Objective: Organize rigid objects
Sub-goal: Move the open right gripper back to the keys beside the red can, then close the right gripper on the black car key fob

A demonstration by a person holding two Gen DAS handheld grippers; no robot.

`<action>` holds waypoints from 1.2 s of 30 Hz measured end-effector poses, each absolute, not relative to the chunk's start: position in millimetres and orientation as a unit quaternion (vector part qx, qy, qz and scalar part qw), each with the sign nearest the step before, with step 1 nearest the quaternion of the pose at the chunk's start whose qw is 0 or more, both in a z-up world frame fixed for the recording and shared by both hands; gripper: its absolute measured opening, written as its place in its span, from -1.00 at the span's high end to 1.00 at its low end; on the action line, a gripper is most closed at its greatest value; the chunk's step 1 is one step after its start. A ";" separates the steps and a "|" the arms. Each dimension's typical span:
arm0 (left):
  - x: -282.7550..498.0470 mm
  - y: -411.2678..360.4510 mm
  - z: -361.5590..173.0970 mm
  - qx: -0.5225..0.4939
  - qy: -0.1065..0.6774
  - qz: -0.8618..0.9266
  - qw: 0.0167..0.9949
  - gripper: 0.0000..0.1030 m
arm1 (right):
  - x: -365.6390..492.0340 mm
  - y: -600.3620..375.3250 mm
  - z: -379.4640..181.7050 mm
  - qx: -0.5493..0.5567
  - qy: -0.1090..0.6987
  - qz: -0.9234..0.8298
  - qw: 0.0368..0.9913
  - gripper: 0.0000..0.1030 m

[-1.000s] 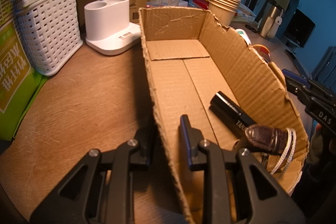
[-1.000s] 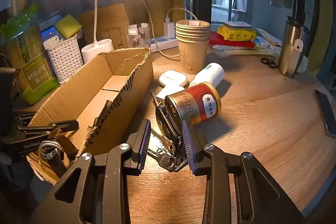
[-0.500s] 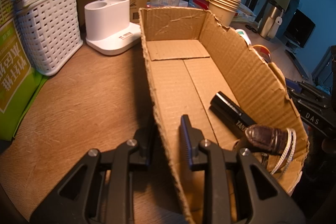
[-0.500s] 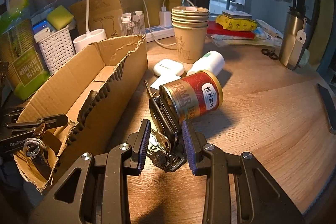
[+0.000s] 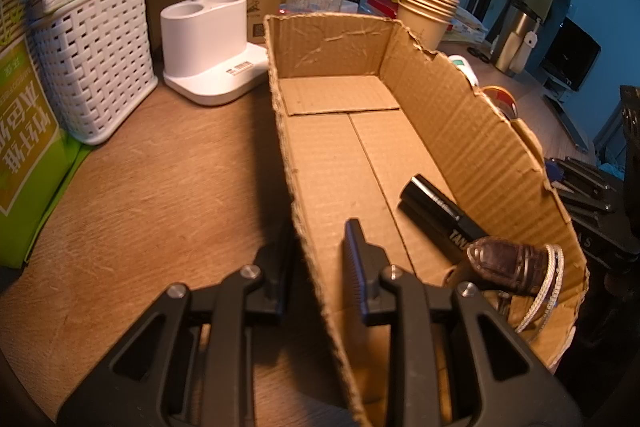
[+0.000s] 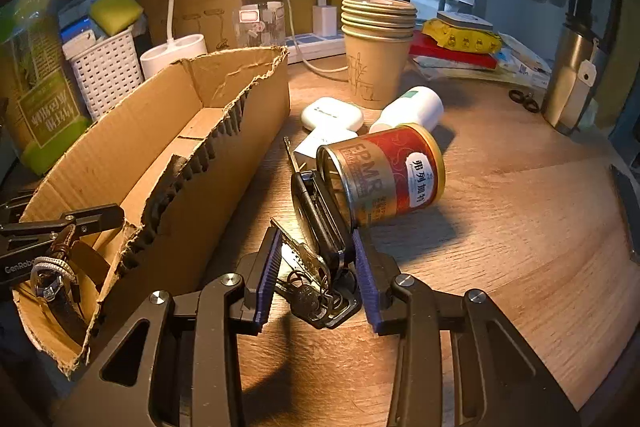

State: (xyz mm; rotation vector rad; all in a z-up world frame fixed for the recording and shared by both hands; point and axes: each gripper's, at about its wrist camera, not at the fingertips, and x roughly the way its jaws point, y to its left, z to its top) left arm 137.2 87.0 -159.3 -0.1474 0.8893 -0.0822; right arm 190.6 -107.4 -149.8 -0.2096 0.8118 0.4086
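Note:
A long open cardboard box lies on the wooden desk; it also shows in the right wrist view. Inside it lie a black tube and a dark brown piece with a cord loop. My left gripper is shut on the box's near left wall. My right gripper is open, its fingers on either side of a bunch of keys with a black carabiner lying on the desk. A red and gold tin lies on its side just beyond the keys.
A white earbud case, a white bottle and stacked paper cups sit behind the tin. A white woven basket, a white lamp base and a green pack stand left of the box. A steel flask stands far right.
My right gripper has moved forward and down so its open fingers now straddle the keys. My left gripper and the box have not moved.

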 end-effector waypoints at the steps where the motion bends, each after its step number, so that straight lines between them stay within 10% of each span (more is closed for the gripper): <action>1: 137.2 86.8 -159.2 -0.071 0.430 -0.040 0.899 0.49 | 190.2 -106.2 -149.8 -0.103 0.391 0.199 0.893 0.26; 25: 136.8 85.4 -159.2 -0.071 0.430 -0.041 0.899 0.49 | 202.5 -95.3 -161.2 -0.120 0.421 0.219 0.872 0.27; 36: 136.8 85.2 -159.1 -0.071 0.430 -0.041 0.899 0.49 | 196.7 -97.0 -155.7 -0.118 0.408 0.225 0.877 0.62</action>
